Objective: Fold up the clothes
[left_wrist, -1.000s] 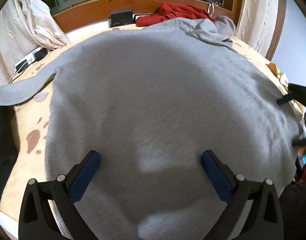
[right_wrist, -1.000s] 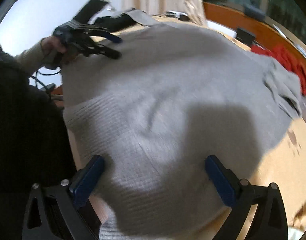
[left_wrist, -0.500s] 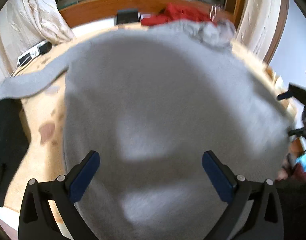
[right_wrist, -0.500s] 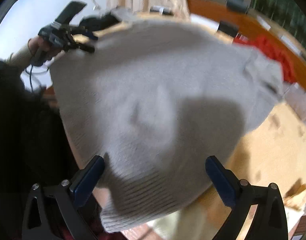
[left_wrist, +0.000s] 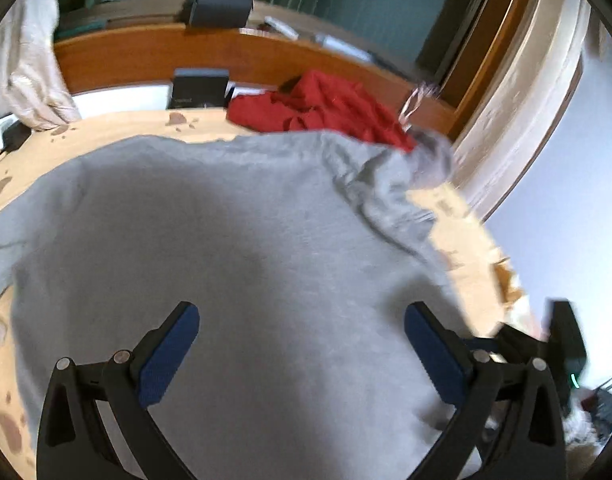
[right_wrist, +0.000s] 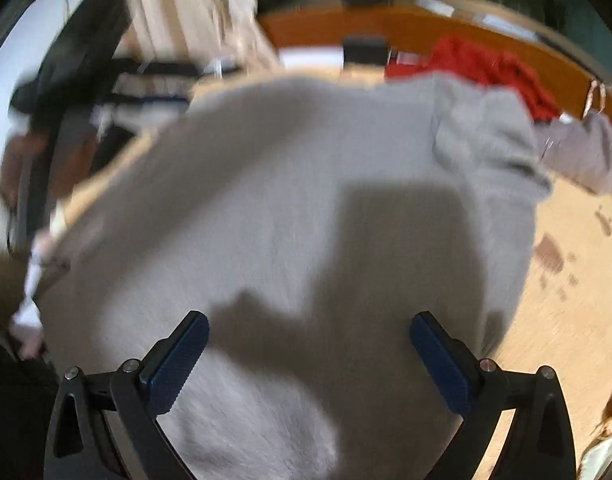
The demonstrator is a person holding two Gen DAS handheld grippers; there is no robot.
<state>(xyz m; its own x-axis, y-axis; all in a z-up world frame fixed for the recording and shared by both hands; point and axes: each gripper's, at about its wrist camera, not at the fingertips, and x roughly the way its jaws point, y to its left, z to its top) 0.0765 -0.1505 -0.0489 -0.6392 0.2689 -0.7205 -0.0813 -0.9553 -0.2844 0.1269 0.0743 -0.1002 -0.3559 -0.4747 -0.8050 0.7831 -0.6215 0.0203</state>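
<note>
Your grey sweater [left_wrist: 242, 264] lay spread flat across the tan tabletop [left_wrist: 106, 132], its body smooth and its far right shoulder and sleeve bunched into soft ridges against the red garment [left_wrist: 325, 108] behind it. Over the last second the view from both wrists had swung: the far edge of the sweater, which had reached nearly to the wooden headboard [left_wrist: 138, 56], sat lower, with more bare tabletop showing beyond it. I judged you had drawn back toward the hem, readying for a first fold rather than having started one. Your left gripper [left_wrist: 302, 340] hung over the near part of the body with its jaws wide and nothing between them. Your right gripper [right_wrist: 309, 354] was just as wide and empty, over the shadowed knit near the hem; both views were blurred by the motion
</note>
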